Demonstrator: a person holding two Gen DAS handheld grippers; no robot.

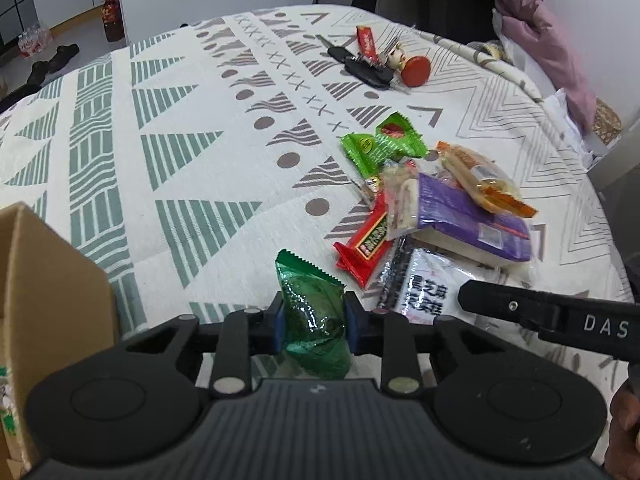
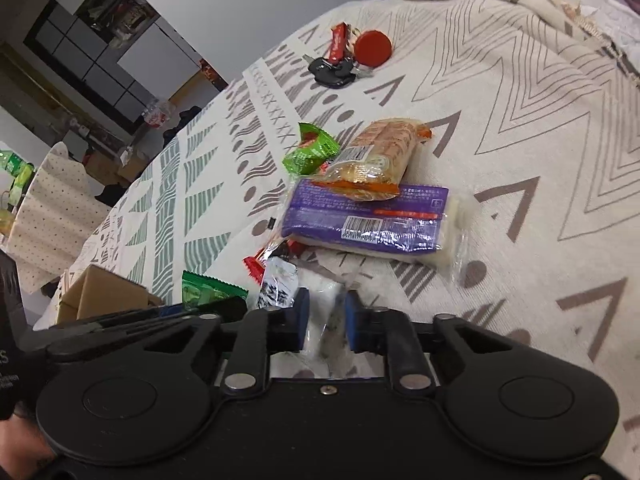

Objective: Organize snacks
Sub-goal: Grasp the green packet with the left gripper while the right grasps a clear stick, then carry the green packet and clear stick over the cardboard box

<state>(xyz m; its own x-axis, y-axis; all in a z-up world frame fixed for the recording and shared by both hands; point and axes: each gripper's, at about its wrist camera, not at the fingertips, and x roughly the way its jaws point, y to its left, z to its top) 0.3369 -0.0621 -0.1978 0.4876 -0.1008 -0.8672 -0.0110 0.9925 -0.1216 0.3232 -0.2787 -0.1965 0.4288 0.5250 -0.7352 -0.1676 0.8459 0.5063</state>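
Now I hold the green snack packet (image 1: 314, 328) clamped in my left gripper (image 1: 314, 322), so I'd swing it toward the cardboard box (image 1: 52, 300) at lower left, while my right gripper (image 2: 326, 322) pinches the white packet (image 2: 320, 300).

The left claw (image 1: 314, 322) is matte black plastic: two broad rounded lobes, each with a shallow circular recess, flank a ribbed dark-grey centre panel that carries a small pale emblem near its top edge. Two straight black link bars run forward from silver round-headed pins, and the fingers (image 1: 276, 322) end in blue pads. The right claw (image 2: 326, 326) has the same build (its centre panel looks smooth, with a single small screw at the top edge), again with silver pins and blue pads (image 2: 302, 318). Seen from the left wrist, its long black side arm bears white letters "DAS" and a small screw.
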